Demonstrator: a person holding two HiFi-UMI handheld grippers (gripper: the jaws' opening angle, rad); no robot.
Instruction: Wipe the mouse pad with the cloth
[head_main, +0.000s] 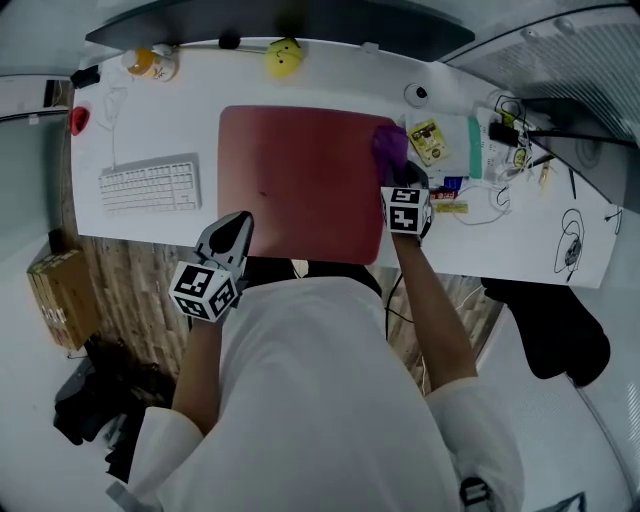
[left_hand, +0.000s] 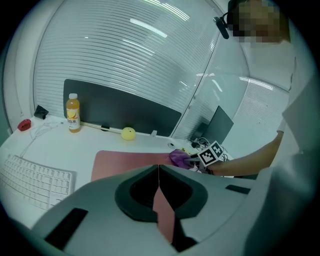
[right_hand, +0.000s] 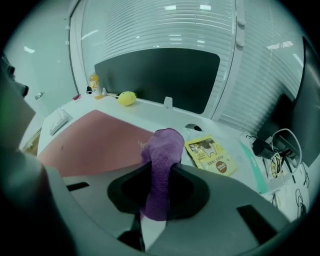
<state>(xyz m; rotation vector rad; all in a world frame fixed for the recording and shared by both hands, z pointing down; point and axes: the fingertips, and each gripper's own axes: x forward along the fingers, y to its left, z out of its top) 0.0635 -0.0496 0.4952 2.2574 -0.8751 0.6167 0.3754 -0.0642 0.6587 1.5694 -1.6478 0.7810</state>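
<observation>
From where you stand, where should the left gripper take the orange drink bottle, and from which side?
Probably the straight body at mid-height: the orange drink bottle stands upright, so the jaws can close across it. Come from the front, over the keyboard; the dark panel blocks the back. The left gripper, now shut, must open first.

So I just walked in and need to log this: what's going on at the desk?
A person has a tool in each hand at a white desk. The right tool is shut on a purple cloth and holds it at the far right corner of the red mouse pad. The left tool is shut and empty, by the pad's near left corner. Most of the pad lies open to the cloth's left.
</observation>
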